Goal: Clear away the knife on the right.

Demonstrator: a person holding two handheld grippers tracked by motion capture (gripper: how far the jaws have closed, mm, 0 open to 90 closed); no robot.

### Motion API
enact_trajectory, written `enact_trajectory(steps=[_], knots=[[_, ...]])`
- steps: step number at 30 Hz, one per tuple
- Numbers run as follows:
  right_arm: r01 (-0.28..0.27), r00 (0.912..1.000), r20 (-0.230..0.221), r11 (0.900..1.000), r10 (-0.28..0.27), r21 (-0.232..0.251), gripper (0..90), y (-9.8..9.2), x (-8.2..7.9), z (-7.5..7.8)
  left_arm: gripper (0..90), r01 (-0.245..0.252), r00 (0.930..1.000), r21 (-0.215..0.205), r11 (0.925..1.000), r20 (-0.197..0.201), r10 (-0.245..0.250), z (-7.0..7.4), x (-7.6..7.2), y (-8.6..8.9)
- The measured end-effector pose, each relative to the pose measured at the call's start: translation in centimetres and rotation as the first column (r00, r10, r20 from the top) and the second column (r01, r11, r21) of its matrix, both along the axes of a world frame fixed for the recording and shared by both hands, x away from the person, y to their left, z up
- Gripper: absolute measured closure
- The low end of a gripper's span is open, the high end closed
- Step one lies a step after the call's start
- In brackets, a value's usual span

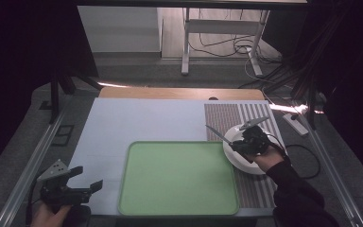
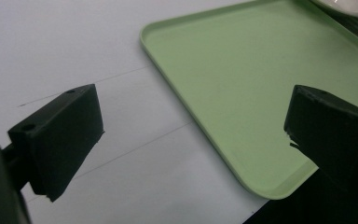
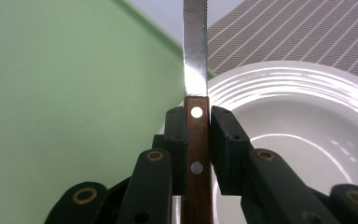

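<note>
A pale green tray (image 1: pixel 179 178), a white plate (image 3: pixel 303 121) on a brown-and-white striped mat (image 3: pixel 298 32), a brown-handled, silver-bladed knife (image 3: pixel 196 93), and black tools.

Tray (image 1: pixel 178 177) lies at the counter's (image 1: pixel 137 118) 6 o'clock edge. Plate (image 1: pixel 238 160) sits on the placemat (image 1: pixel 231 118) at the tray's 3 o'clock, touching its rim. Knife (image 1: pixel 217 134), clamped in the right gripper (image 1: pixel 238 145), hangs above the plate's 10 o'clock edge. Left gripper (image 1: pixel 87 182) sits at the tray's 9 o'clock.

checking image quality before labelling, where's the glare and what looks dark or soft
High view: dim, dark corners, bright streak past the table. Right gripper view: glare bands on the white plate, knife sharp, right gripper shut on it. Left gripper view: evenly lit green tray, near jaws slightly soft.
</note>
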State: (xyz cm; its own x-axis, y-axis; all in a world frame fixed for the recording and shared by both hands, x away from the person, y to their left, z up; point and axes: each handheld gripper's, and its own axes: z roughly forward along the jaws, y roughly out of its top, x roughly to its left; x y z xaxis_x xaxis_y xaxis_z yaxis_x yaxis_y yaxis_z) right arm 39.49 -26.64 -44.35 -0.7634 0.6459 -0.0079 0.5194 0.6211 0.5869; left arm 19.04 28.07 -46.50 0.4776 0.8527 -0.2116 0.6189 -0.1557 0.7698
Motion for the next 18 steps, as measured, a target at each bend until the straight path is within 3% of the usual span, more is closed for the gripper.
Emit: enact_trajectory(steps=[14, 18], knots=[[-0.079, 0.9966, -0.025, 0.997, 0.078, -0.012, 77.5, 2.1, -3.7, -0.7, 4.0, -0.002, 1.0000, 0.000, 1.0000, -0.002, 0.002, 0.0, 0.0, 0.0], [-0.126, 0.9915, -0.036, 0.992, 0.125, -0.016, 77.5, 3.2, -5.4, -1.0, 4.0, -0.001, 1.0000, 0.002, 1.0000, -0.002, 0.001, 0.0, 0.0, 0.0]])
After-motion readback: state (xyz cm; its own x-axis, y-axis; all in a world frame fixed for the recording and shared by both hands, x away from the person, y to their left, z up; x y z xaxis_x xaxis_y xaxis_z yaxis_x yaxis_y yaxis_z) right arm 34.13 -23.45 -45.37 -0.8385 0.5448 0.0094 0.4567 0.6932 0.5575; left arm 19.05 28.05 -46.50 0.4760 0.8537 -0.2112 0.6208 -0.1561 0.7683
